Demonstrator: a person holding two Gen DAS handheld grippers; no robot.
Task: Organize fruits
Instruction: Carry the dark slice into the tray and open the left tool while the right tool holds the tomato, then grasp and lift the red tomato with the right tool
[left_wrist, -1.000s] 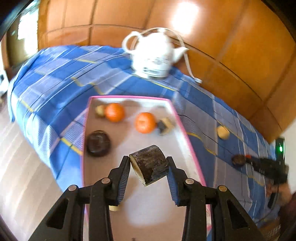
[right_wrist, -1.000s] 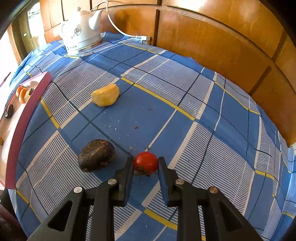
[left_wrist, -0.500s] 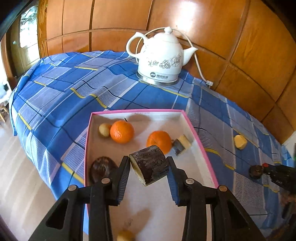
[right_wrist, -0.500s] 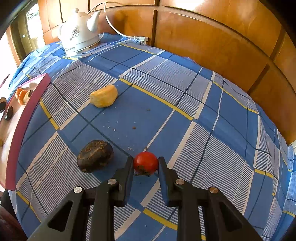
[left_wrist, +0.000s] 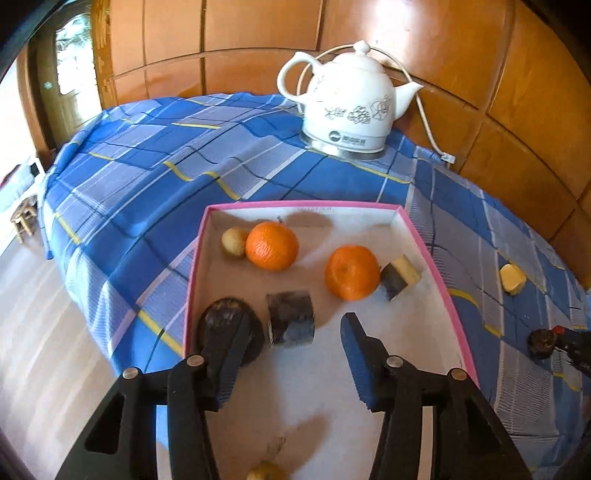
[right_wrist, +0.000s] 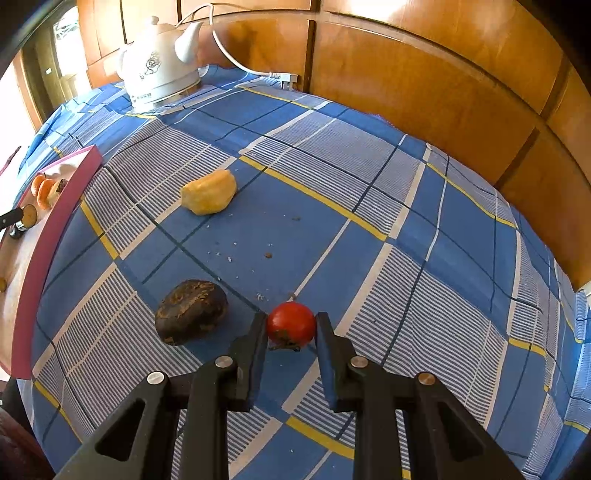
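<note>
The left hand-held gripper (left_wrist: 291, 354), jaws just opened, has released the dark cylinder (left_wrist: 290, 319) inside the pink tray (left_wrist: 428, 243) (its collecting spot); the right hand-held gripper (right_wrist: 291, 328) stays clenched on the red fruit (right_wrist: 291, 325), beside that tray.

Left wrist view: mounted on the left hand-held gripper (left_wrist: 291, 325), angled steeply down, close above the pink-rimmed tray (left_wrist: 432, 251), facing the white kettle (left_wrist: 351, 107) and wood panelling. Right wrist view: likewise tilted down, close over the blue checked cloth (right_wrist: 369, 177). Shared by both: kettle, tray, yellow piece (right_wrist: 208, 192), cloth.
</note>
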